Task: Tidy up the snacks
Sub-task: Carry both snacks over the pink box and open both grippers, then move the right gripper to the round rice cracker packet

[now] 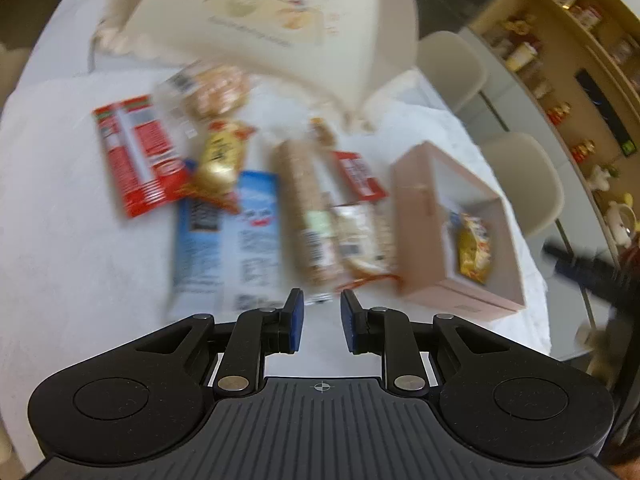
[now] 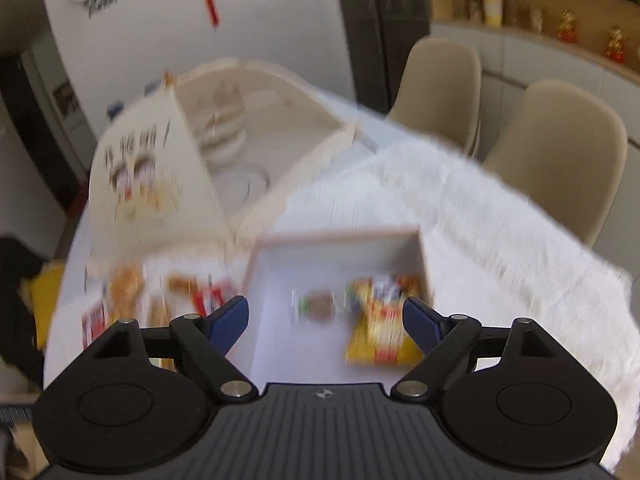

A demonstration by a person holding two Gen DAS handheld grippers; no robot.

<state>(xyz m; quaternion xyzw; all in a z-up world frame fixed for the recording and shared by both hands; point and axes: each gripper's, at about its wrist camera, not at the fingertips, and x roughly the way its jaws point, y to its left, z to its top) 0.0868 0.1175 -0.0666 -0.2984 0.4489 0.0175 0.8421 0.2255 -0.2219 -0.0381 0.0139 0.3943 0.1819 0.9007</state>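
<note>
Two hand-held grippers are at work, one seen in each view. From the left wrist, the left hand-held gripper (image 1: 322, 320) hangs above the tabletop (image 1: 72, 208) with its blue pads a narrow gap apart and nothing between them, touching nothing. Ahead of it the loose snacks lie in a cluster on the white cloth: one red packet (image 1: 138, 156), one gold-wrapped sweet (image 1: 220, 160), one blue-and-white packet (image 1: 228, 240), one long brown biscuit pack (image 1: 308, 208), one small red packet (image 1: 360, 174) and one clear bag of round cakes (image 1: 208, 92); motion blur may be hiding others. Just right of the cluster stands one pink box (image 1: 420, 216), open at the top, with one yellow snack (image 1: 474, 248) inside. Behind them sits one cream food cover (image 1: 272, 20). From the right wrist, the right hand-held gripper (image 2: 326, 320) is spread wide and empty, poised over the same pink box (image 2: 340, 236). Inside lie what look like two items, a yellow-and-red packet (image 2: 380, 332) and a small round brown snack (image 2: 318, 306). Two beige chairs (image 2: 556, 152) stand beyond the tabletop.
</note>
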